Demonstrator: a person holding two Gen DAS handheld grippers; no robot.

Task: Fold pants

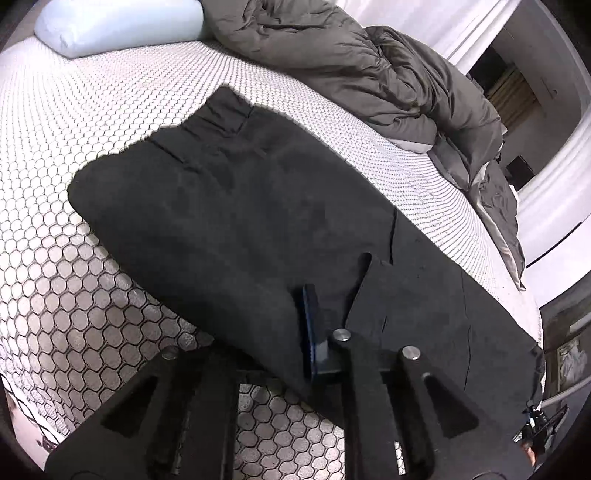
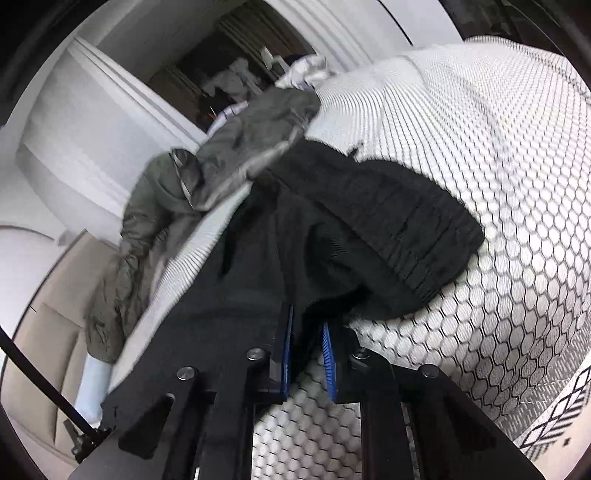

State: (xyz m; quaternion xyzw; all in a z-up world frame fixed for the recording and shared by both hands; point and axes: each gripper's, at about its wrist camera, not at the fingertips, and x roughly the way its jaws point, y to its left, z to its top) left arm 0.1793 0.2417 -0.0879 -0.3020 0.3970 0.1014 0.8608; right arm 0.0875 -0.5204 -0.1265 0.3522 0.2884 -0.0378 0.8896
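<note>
Black pants (image 1: 240,206) lie across the hexagon-patterned mattress (image 1: 74,122), with the elastic waistband toward the pillow. My left gripper (image 1: 325,295) is at the near edge of the pants, shut on a fold of the fabric. One blue pad (image 1: 312,332) shows, and the cloth drapes over the other finger and hides it. In the right wrist view the pants (image 2: 369,229) are bunched, the ribbed waistband (image 2: 432,240) curling to the right. My right gripper (image 2: 308,325) is shut on black fabric pinched between its blue pads (image 2: 288,350).
A crumpled grey duvet (image 1: 369,66) is heaped along the far side of the bed and hangs over its edge (image 2: 147,229). A pale blue pillow (image 1: 118,22) lies at the head. Beige floor (image 2: 48,295) and a thin black rod (image 2: 37,376) are beside the bed.
</note>
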